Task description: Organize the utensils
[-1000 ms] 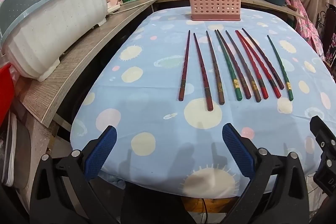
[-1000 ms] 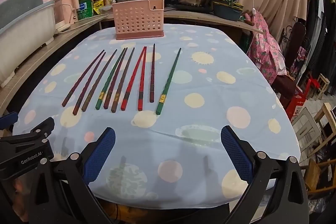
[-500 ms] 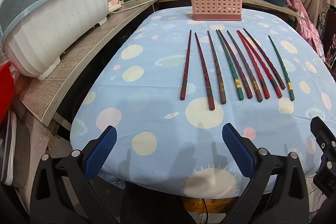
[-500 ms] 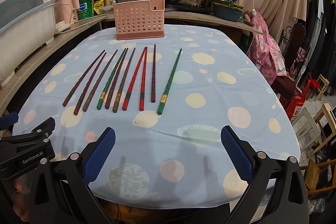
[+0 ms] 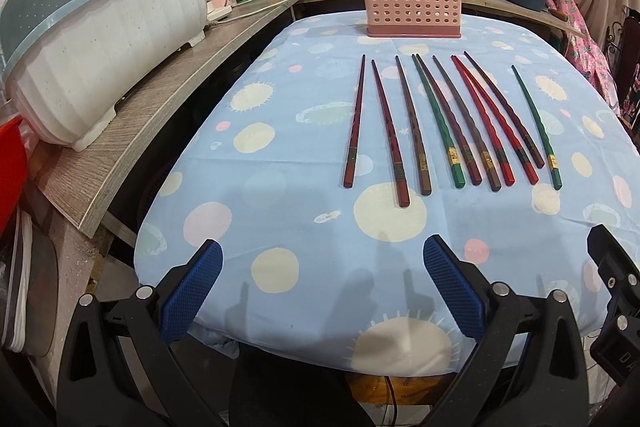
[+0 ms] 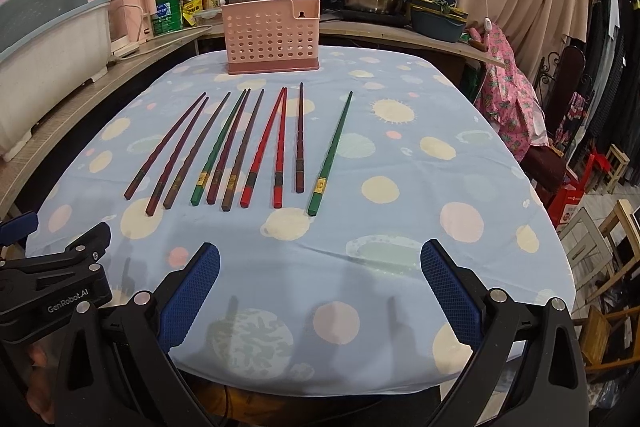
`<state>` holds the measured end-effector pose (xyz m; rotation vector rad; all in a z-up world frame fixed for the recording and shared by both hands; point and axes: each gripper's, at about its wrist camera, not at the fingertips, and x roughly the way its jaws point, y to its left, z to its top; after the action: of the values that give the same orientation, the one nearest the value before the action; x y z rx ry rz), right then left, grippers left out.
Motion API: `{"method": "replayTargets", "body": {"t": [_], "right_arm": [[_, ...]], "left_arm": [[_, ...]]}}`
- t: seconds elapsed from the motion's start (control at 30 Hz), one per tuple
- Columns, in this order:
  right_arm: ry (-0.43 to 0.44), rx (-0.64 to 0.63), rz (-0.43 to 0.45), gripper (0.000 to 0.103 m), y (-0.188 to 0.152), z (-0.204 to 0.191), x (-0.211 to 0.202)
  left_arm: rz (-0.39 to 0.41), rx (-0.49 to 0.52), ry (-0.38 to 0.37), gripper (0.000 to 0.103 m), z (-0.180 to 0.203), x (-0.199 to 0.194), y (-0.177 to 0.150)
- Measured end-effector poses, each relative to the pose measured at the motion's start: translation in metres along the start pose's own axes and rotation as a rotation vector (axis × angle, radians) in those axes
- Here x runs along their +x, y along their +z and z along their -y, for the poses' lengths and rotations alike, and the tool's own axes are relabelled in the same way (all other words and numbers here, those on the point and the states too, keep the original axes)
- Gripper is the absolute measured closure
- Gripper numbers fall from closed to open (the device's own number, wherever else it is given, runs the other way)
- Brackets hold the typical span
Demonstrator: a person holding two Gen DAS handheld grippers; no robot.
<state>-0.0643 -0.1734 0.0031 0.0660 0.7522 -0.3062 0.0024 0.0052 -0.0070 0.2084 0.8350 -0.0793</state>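
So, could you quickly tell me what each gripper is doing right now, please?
Left gripper: open, holding nothing, short of the chopsticks.
Right gripper: open, holding nothing.

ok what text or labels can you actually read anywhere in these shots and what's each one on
"GenRobot.AI": white print on the black body of the left gripper, seen in the right wrist view.
"DA": partial letters, cut off, on the right gripper at the edge of the left wrist view.
Green bottle label: blurred, unreadable.
Gold bands on the chopsticks: too small to read.
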Motion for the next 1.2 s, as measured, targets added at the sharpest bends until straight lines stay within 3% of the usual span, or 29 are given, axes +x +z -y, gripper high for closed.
{"method": "replayTargets", "body": {"t": [1.2], "right_arm": [[0.006, 0.015, -0.006, 0.007, -0.0009, 0.0033, 0.0008]], "left_arm": [[-0.003, -0.002, 0.004, 0.007, -0.0026, 0.0014, -0.0047]]}}
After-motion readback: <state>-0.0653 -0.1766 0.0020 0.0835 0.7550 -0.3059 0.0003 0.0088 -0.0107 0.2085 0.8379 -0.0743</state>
